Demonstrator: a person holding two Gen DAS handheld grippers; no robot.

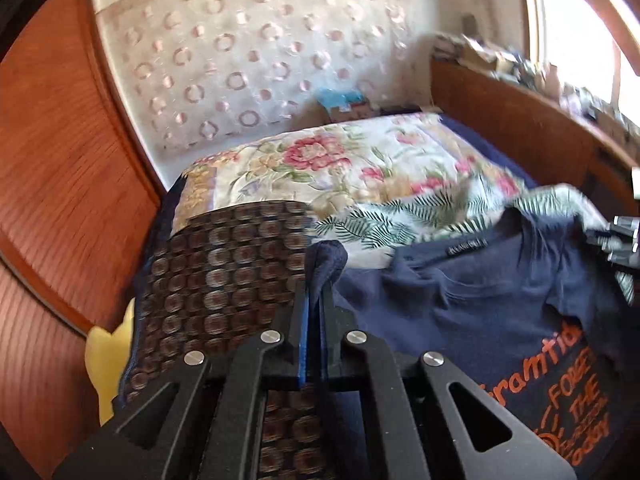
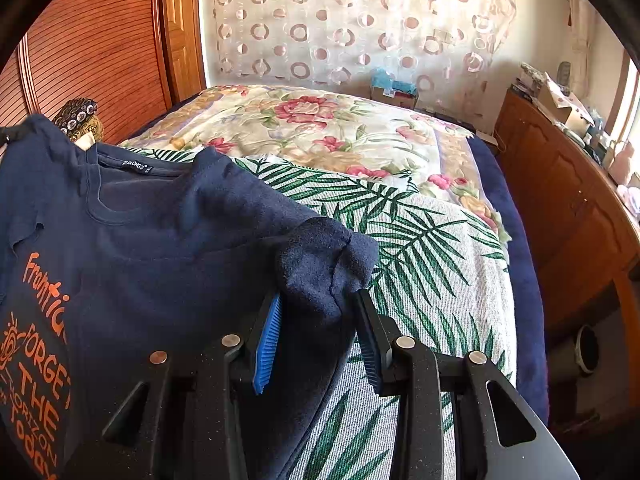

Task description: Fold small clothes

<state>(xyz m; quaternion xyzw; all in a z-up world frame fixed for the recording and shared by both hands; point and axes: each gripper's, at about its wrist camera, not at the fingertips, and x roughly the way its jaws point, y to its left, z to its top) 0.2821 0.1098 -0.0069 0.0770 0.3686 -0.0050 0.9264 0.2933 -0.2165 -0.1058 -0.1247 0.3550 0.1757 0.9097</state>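
Observation:
A navy T-shirt (image 1: 480, 304) with orange print is stretched between my two grippers above the bed, collar and label facing up. My left gripper (image 1: 316, 280) is shut on one shoulder of the shirt; a fold of navy cloth sticks up between its fingers. In the right wrist view the same T-shirt (image 2: 140, 240) hangs to the left, and my right gripper (image 2: 320, 300) has its blue-padded fingers (image 2: 266, 344) set wide around a bunched shoulder of cloth (image 2: 324, 264). Whether they squeeze it I cannot tell. The right gripper also shows at the left wrist view's right edge (image 1: 616, 240).
The bed carries a palm-leaf cloth (image 2: 420, 260), a floral quilt (image 2: 320, 128) and a brown patterned cloth (image 1: 224, 272). A wooden wardrobe (image 1: 60, 160) stands left. A cluttered wooden dresser (image 2: 560, 168) runs along the right. A curtain (image 2: 360, 20) hangs behind.

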